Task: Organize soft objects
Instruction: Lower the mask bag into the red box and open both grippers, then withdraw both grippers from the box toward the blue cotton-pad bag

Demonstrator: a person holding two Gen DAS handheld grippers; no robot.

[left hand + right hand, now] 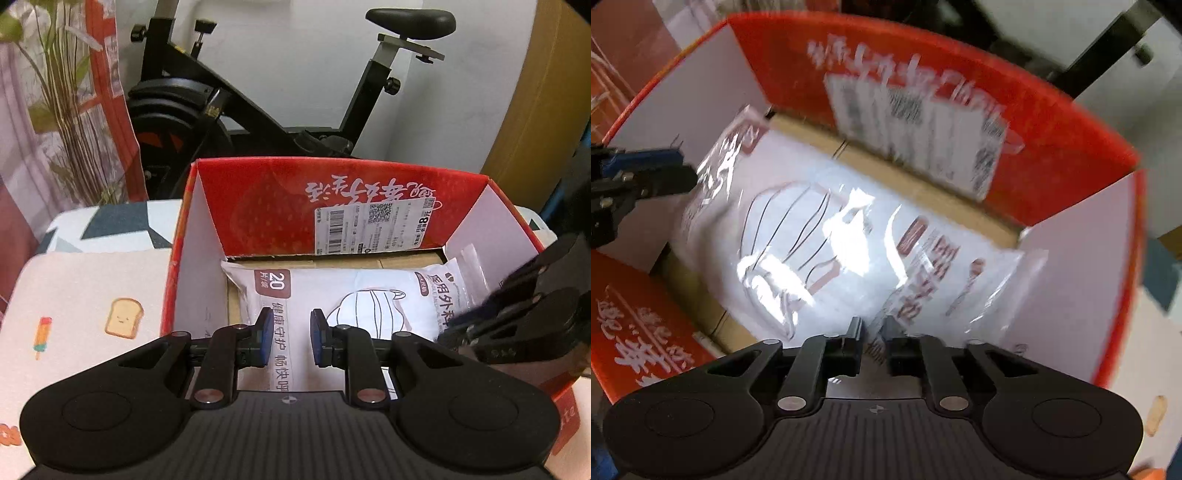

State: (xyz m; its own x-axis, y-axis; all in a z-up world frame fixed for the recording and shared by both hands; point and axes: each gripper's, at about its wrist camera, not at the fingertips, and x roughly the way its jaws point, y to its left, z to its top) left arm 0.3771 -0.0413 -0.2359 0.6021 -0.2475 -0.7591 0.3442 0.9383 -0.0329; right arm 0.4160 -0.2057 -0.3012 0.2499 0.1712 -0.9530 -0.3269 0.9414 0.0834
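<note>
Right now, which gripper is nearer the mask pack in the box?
Right. The right gripper is down at the mask pack, fingers at its near edge; grip unclear through blur. The left gripper hovers above the pack, fingers apart, empty.

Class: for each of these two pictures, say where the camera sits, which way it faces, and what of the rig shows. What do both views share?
Left wrist: on the left gripper, facing forward and down into the box, fingers apart above the bag; the right gripper enters at right.
Right wrist: on the right gripper, facing steeply down at the bag; the left gripper shows at left.
Shared: box, bag, each other's gripper.
</note>
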